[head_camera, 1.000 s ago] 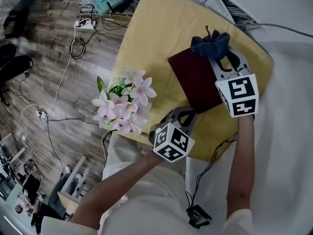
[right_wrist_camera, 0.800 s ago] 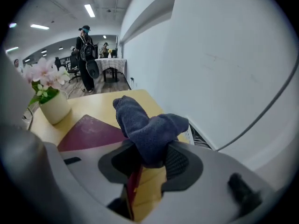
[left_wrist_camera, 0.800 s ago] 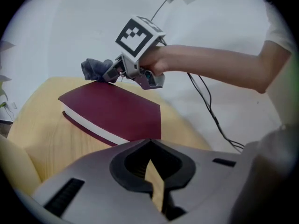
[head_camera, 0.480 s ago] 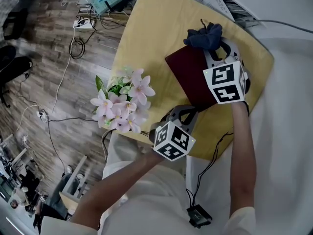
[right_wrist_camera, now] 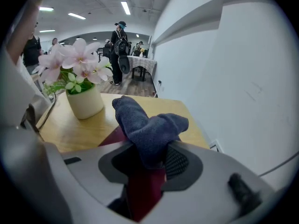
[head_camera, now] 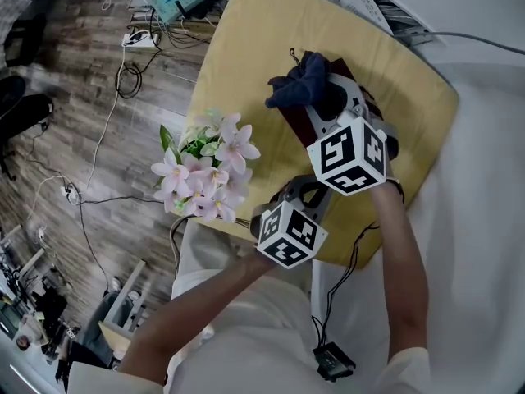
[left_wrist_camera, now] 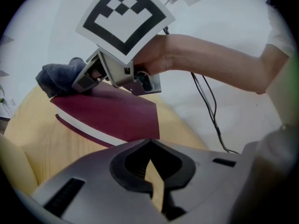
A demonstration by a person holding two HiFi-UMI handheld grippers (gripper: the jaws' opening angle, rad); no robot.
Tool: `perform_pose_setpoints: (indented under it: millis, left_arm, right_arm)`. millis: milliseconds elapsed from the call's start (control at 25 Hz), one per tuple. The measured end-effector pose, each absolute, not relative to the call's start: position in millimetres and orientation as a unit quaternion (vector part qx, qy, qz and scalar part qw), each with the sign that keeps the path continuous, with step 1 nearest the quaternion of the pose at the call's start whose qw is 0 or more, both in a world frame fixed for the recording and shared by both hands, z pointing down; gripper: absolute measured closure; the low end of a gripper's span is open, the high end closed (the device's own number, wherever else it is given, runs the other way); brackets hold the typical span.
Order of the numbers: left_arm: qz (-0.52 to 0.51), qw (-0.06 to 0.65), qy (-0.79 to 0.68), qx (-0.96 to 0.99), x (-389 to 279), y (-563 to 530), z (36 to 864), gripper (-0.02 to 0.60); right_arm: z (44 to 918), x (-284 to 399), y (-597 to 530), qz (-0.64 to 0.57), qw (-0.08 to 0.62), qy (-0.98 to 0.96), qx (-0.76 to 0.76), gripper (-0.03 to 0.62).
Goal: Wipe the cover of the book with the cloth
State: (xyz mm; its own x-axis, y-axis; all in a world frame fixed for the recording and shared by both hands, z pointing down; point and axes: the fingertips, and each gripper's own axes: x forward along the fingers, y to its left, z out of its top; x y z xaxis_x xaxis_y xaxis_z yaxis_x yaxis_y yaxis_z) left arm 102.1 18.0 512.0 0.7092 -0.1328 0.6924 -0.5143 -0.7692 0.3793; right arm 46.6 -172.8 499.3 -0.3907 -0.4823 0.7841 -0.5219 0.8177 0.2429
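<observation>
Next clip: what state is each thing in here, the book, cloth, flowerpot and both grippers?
book: closed, lying flat on the table.
cloth: bunched up, gripped, at the book's far edge.
right gripper: shut on the cloth.
left gripper: shut, nothing between its jaws.
flowerpot: upright on the table.

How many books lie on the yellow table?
1. The dark red book lies on the table, under the right gripper, which holds the blue cloth. No other book shows.
</observation>
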Motion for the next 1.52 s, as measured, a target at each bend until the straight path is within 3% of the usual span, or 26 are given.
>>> perform_pose_setpoints:
  millis: [440,840,1520]
  left_arm:
    - [0.335,0.282,-0.184,0.88,102.6,18.4,512.1,0.572]
    - [0.344,0.267,-0.18,0.882,101.8,19.0,512.9,0.572]
    - [0.313,0.237,-0.1,0.914,87.1,28.4,444.6,0.572]
  right_arm:
    - [495.3,-3.5,-113.9,0.082,0.413,-0.887,0.19,0.445]
    - [492.6,-0.5,-84.6,0.157,0.397,-0.895,0.129,0.445]
    - [422.5,63.7,-97.7,0.182,0.292,-0.849,0.402,0.445]
